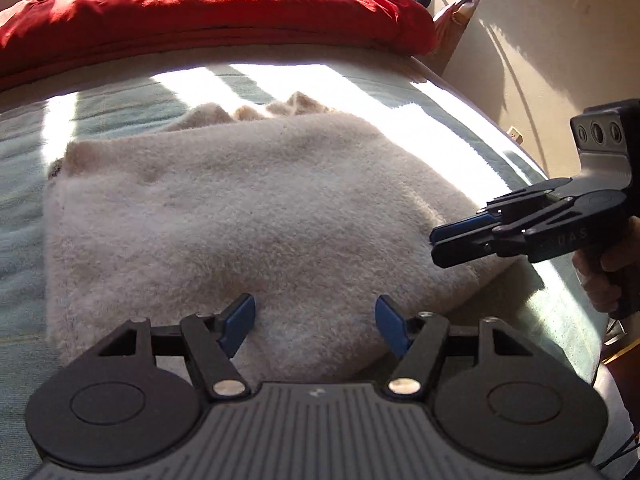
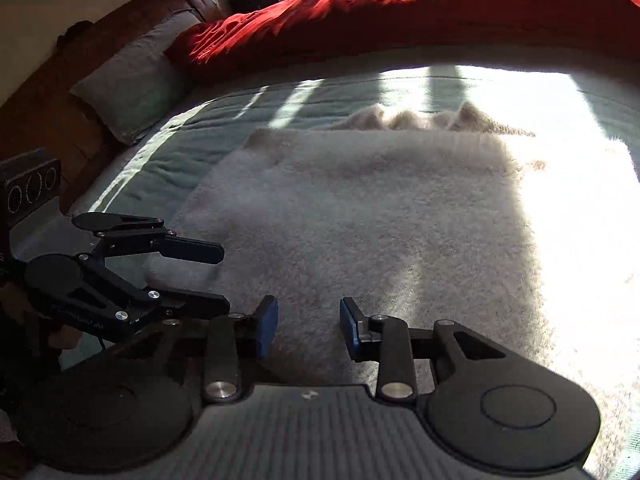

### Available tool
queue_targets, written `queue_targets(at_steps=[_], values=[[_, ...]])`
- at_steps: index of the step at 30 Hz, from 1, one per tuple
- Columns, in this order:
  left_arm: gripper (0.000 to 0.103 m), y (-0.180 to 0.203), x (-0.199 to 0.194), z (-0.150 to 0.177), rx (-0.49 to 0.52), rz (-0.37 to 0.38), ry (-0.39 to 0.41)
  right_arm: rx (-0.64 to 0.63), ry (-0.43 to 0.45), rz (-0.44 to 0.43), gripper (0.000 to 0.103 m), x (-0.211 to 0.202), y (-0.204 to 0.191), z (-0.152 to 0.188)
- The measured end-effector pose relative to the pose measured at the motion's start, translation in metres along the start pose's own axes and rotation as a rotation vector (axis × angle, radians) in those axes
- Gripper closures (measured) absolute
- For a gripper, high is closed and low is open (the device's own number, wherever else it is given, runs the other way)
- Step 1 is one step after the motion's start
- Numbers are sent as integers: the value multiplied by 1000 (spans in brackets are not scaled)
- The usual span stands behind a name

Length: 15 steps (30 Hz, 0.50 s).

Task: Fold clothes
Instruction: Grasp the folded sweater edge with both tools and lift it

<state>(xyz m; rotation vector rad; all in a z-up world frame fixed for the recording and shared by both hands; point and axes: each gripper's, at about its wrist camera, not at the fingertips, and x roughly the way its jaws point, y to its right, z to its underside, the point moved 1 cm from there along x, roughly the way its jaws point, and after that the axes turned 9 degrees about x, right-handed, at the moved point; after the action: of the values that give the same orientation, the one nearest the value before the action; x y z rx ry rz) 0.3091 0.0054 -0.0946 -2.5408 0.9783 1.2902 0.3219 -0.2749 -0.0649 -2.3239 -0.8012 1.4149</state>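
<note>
Progress looked partial: the fuzzy cream garment [image 1: 248, 232] lay on the pale green bedspread [image 1: 120, 104] already doubled over into a rough rectangle, with a lumpy bit of it poking out past the far edge, so at least one more fold and some tidying seemed left. Left gripper [image 1: 315, 326] hovered at the near edge of the garment, jaws spread with nothing between them, blue pads [image 1: 240, 322] clear of the fabric as far as the view showed. Right gripper [image 2: 308, 326] sat over the near part of the garment too, jaws apart by a narrower gap, also empty; whether the pads brushed the pile could not be told. In the left wrist view the right one came in side-on at the garment's right edge, held by a hand [image 1: 600, 276]. Garment's left and near edges were free and easy to reach; the right edge ran close to the side of the bed, so less room there. Red duvet [image 1: 208, 12] was bunched well beyond the far edge, with open bedspread between. Grey pillow [image 2: 132, 84] stayed well off to the side.
</note>
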Motion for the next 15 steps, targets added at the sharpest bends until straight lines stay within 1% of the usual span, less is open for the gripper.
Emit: queue_targets(at_steps=[1, 3, 6, 8, 9, 10, 11, 12, 13, 14, 15], values=[[38, -6, -5, 8, -14, -10, -3, 28, 2, 5, 67, -5, 11, 3], [37, -18, -18, 22, -28, -38, -15, 69, 15, 46, 67, -22, 36, 13], [37, -31, -38, 39, -35, -85, -37, 92, 35, 123, 73, -52, 64, 25], [37, -32, -51, 43, -23, -101, -38, 93, 48, 174, 73, -69, 72, 30], [37, -26, -55, 40, 14, -120, -38, 78, 50, 204, 73, -75, 72, 32], [37, -14, -58, 35, 87, -155, -26, 47, 53, 234, 71, -80, 69, 33], [37, -2, -60, 30, 161, -190, -14, 8, 60, 263, 64, -84, 62, 34], [36, 11, -63, 25, 235, -224, -1, -43, 66, 289, 60, -86, 52, 36], [32, 24, -64, 20, 314, -260, 13, -105, 76, 316, 54, -85, 40, 37], [26, 41, -61, 17, 418, -302, 34, -171, 86, 343, 50, -84, 28, 38], [25, 59, -57, 16, 527, -346, 52, -247, 96, 375, 47, -81, 14, 40]])
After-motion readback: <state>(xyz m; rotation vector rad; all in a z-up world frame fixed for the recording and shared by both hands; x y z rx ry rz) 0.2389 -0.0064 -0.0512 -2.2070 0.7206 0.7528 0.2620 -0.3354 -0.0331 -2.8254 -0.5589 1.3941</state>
